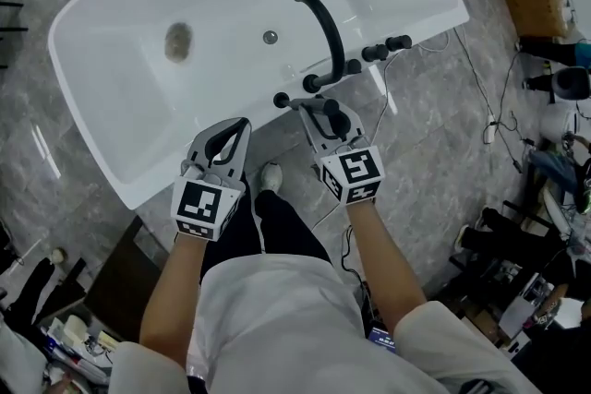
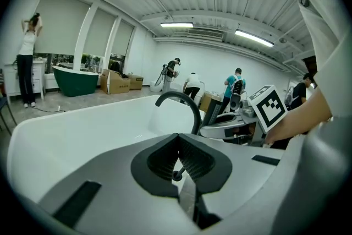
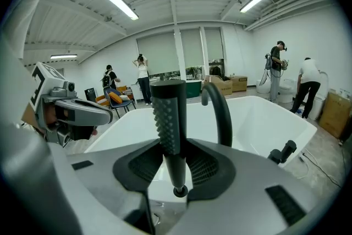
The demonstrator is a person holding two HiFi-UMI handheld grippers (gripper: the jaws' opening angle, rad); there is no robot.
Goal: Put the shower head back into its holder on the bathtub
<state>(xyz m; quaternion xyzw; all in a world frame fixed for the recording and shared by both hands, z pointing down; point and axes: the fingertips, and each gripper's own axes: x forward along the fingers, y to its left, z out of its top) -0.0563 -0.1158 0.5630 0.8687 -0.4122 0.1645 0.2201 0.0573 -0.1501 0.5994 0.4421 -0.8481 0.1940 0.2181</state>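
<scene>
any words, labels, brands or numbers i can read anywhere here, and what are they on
No readable text in any view.
Left marker cube and right marker cube: black-and-white square patterns only, no letters or numbers.
Cardboard box: any print is too small to read.

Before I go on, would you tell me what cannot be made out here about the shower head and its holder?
- The holder: in the head view the right gripper and the shower head cover that part of the bathtub rim; in the right gripper view the gripper's own body hides it.
- Whether the shower head touches the holder: too small in the head view.
- The hose: cannot be traced in any view.
</scene>
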